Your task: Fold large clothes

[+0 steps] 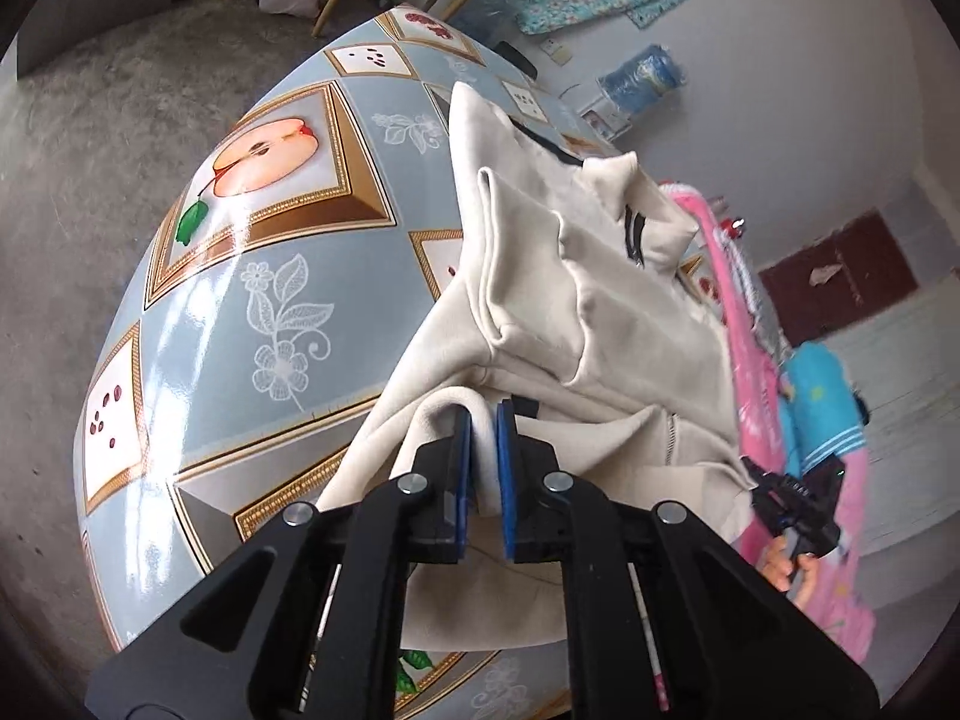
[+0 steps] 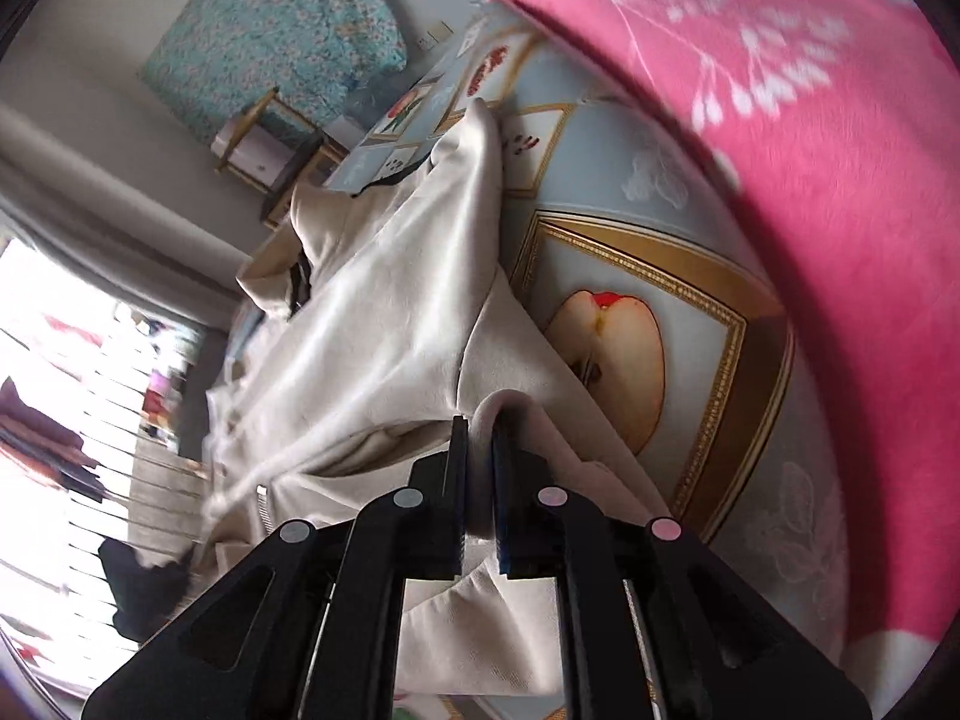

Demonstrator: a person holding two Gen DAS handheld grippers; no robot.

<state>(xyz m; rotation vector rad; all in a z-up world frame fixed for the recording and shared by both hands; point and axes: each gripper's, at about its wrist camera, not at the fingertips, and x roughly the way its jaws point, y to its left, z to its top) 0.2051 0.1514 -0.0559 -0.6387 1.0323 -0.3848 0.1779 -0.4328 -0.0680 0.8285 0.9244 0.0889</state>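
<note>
While I look along my left gripper [image 1: 485, 414], its blue pads [image 1: 507, 450] are pressed together on a fold of the cream zip hoodie [image 1: 576, 306]. The hoodie hangs partly lifted over the table with the apple-pattern oilcloth [image 1: 252, 276], its far end resting on the cloth. At the right edge my right gripper [image 1: 792, 510] is visible beside a pink blanket [image 1: 750, 360].

From the right wrist, my right gripper [image 2: 477, 420] is also clamped on a hem of the same hoodie [image 2: 384, 324]. The garment stretches away over the oilcloth [image 2: 708, 276], and the pink blanket [image 2: 810, 150] lies just beside it on the right.
</note>
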